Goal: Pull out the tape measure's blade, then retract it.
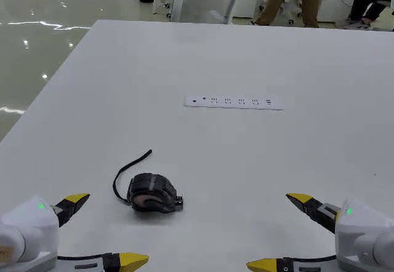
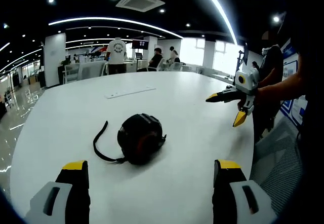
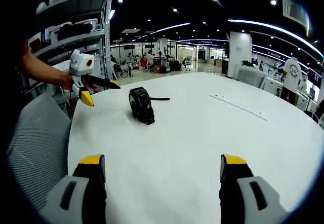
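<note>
A black tape measure (image 1: pixel 151 193) with a black wrist strap (image 1: pixel 126 170) lies on the white table (image 1: pixel 234 155), blade not pulled out. It sits just right of my left gripper (image 1: pixel 104 230), whose yellow-tipped jaws stand open and empty. The left gripper view has the tape measure (image 2: pixel 140 137) centred ahead of the left gripper (image 2: pixel 152 167). My right gripper (image 1: pixel 284 231) is open too, well to the right. From the right gripper (image 3: pixel 162 160), the tape measure (image 3: pixel 141 105) lies far off to the left, with the left gripper (image 3: pixel 96 89) beyond it.
A flat white power strip (image 1: pixel 234 102) lies mid-table, beyond the tape measure. White chairs (image 1: pixel 206 1) and people's legs (image 1: pixel 289 1) stand past the far edge. The table's left edge drops to a glossy floor (image 1: pixel 43 44).
</note>
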`<state>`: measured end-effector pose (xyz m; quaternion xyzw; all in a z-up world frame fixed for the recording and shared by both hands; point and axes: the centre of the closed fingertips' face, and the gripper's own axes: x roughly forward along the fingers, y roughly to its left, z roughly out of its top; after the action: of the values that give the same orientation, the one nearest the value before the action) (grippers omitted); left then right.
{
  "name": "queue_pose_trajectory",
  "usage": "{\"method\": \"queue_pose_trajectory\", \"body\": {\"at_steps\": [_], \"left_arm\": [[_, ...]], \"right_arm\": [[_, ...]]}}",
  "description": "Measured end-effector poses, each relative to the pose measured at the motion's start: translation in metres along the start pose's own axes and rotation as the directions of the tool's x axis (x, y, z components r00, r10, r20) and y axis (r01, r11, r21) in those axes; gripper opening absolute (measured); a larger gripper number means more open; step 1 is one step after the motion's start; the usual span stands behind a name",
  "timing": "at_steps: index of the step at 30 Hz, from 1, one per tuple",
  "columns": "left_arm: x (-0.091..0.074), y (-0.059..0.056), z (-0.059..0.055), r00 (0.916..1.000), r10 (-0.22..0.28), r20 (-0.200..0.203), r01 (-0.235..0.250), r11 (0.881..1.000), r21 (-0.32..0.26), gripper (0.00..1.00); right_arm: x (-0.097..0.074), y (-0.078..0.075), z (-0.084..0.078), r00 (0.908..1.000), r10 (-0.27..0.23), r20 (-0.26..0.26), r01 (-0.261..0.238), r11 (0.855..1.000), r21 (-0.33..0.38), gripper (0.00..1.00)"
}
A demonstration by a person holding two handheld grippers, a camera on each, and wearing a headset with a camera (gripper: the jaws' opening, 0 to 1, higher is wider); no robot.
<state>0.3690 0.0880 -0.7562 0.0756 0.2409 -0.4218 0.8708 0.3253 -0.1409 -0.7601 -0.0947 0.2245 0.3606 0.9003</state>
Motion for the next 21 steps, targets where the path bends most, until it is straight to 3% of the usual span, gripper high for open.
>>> {"method": "queue_pose_trajectory", "body": {"at_steps": [1,2,5,14,21], "left_arm": [[-0.001,0.0,0.0,1.0,0.0,0.001,0.0,1.0,-0.002,1.0],[-0.014,0.001,-0.002,0.9995,0.002,0.03,-0.002,1.0,-0.01,1.0],[-0.018,0.0,-0.002,0.9993,0.002,0.038,-0.002,1.0,-0.015,1.0],[-0.03,-0.007,0.001,0.9981,-0.012,0.061,0.013,1.0,-0.017,1.0],[-0.04,-0.004,0.0,0.9975,0.003,0.07,-0.001,1.0,-0.024,1.0]], "right_arm": [[-0.001,0.0,-0.001,1.0,-0.002,-0.001,0.002,1.0,0.001,0.96],[-0.016,0.003,-0.007,0.9996,-0.029,0.008,0.029,0.999,0.02,0.97],[-0.023,0.005,-0.009,0.999,-0.042,0.016,0.041,0.998,0.036,0.97],[-0.036,0.01,-0.014,0.9976,-0.067,0.016,0.066,0.996,0.056,0.97],[-0.041,0.013,-0.013,0.9975,-0.068,0.019,0.067,0.996,0.056,0.97]]}}
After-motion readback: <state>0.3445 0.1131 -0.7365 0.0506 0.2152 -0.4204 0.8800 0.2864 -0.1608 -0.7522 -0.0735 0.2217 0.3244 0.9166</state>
